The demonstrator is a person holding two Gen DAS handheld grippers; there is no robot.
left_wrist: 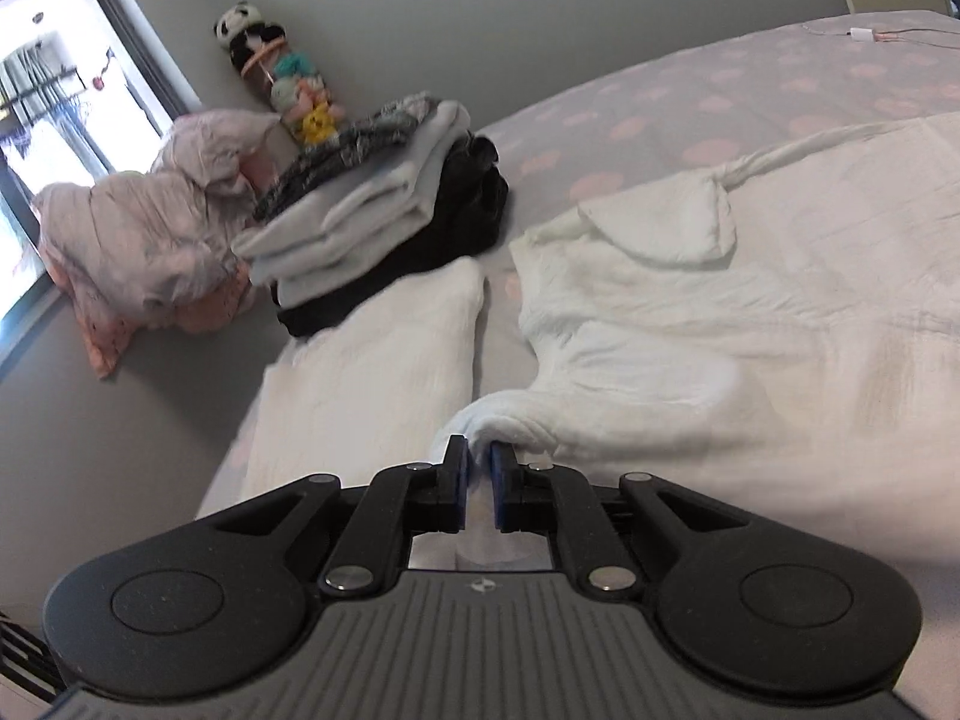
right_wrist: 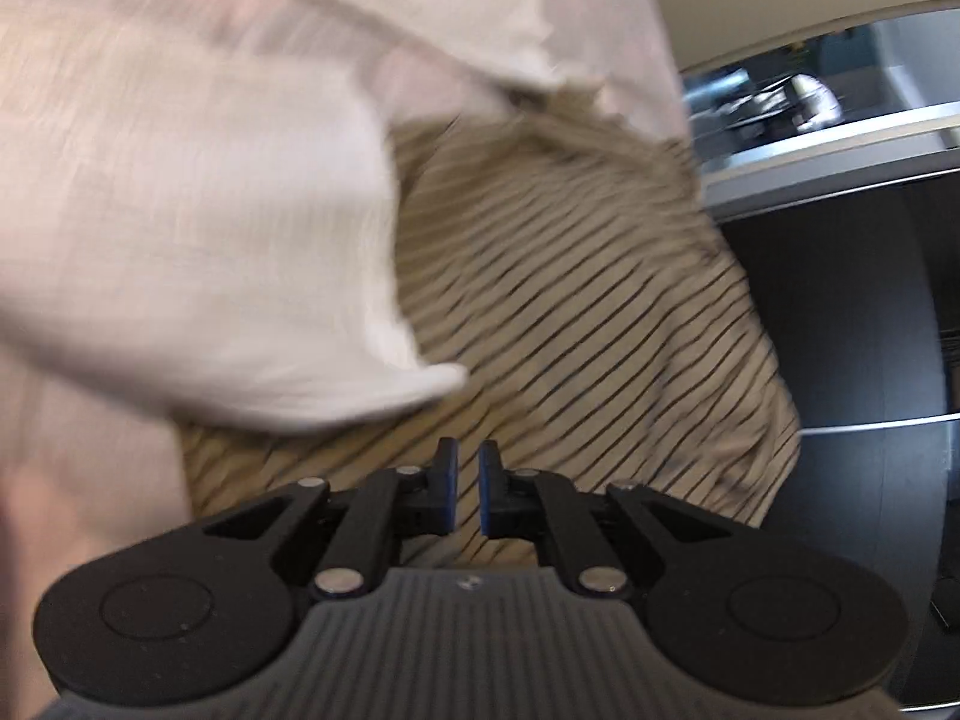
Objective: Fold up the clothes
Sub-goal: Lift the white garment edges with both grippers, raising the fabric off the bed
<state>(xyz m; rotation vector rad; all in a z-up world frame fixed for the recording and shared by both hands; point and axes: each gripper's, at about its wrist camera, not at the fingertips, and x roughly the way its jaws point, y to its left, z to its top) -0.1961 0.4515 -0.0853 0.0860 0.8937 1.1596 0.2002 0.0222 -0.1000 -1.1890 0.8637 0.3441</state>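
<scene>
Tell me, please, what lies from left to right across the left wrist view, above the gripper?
Window → crumpled pink bedding → stack of folded clothes → white garment spread on the bed, its corner pinched by the left gripper.

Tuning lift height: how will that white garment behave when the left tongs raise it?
Likely floppy: the white garment lies crumpled on the bed, bunching where the left tongs pinch it. Probably light, thin wrinkled fabric. Expect draping and dragging, not sliding.

White garment, pink-spotted grey bedsheet, tan shirt with dark stripes.
</scene>
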